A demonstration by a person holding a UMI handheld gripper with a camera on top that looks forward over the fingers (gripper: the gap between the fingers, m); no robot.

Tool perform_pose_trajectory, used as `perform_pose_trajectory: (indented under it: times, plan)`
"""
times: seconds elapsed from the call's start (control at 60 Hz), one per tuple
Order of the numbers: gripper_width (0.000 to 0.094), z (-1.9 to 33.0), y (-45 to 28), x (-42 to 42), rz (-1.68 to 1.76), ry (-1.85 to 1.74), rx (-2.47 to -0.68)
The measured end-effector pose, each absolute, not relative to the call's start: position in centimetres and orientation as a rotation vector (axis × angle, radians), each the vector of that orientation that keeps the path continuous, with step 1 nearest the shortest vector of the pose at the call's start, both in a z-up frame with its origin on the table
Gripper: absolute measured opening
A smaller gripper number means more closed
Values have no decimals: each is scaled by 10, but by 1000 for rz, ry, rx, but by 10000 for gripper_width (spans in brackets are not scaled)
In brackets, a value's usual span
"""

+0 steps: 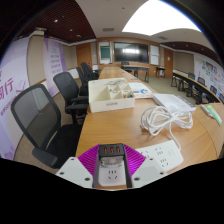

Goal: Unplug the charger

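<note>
My gripper [111, 156] is shut on the charger [111, 168], a white block with a black top end that has three orange USB ports. The magenta pads [88, 157] press on both of its sides. A white power strip [162, 154] lies on the wooden table [110, 125] just right of the fingers. I cannot tell whether the charger touches the strip. A coiled white cable [160, 120] lies on the table beyond the strip.
A white compartment box [112, 94] stands on the table ahead. Black office chairs [40, 118] line the table's left side. White papers [172, 101] and a pale green object [211, 113] lie to the right. More tables and chairs stand farther back.
</note>
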State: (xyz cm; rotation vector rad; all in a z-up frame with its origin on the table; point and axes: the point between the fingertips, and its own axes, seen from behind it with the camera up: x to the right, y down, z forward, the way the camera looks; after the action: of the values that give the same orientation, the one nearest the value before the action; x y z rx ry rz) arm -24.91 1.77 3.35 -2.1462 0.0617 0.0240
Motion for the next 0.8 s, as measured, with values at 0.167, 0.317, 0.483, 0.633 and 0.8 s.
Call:
perform_pose_trajectory:
  times: [0.167, 0.317, 0.483, 0.633, 0.8]
  plan:
    - [294, 38, 17, -251, -27, -1, -2140]
    - [282, 129, 34, -246, 0, -6, -1974]
    - [282, 205, 44, -195, -37, -13, -1851]
    - [279, 199, 47, -110, -128, 3, -1876]
    - [281, 140, 45, -21, -178, 48, -1976]
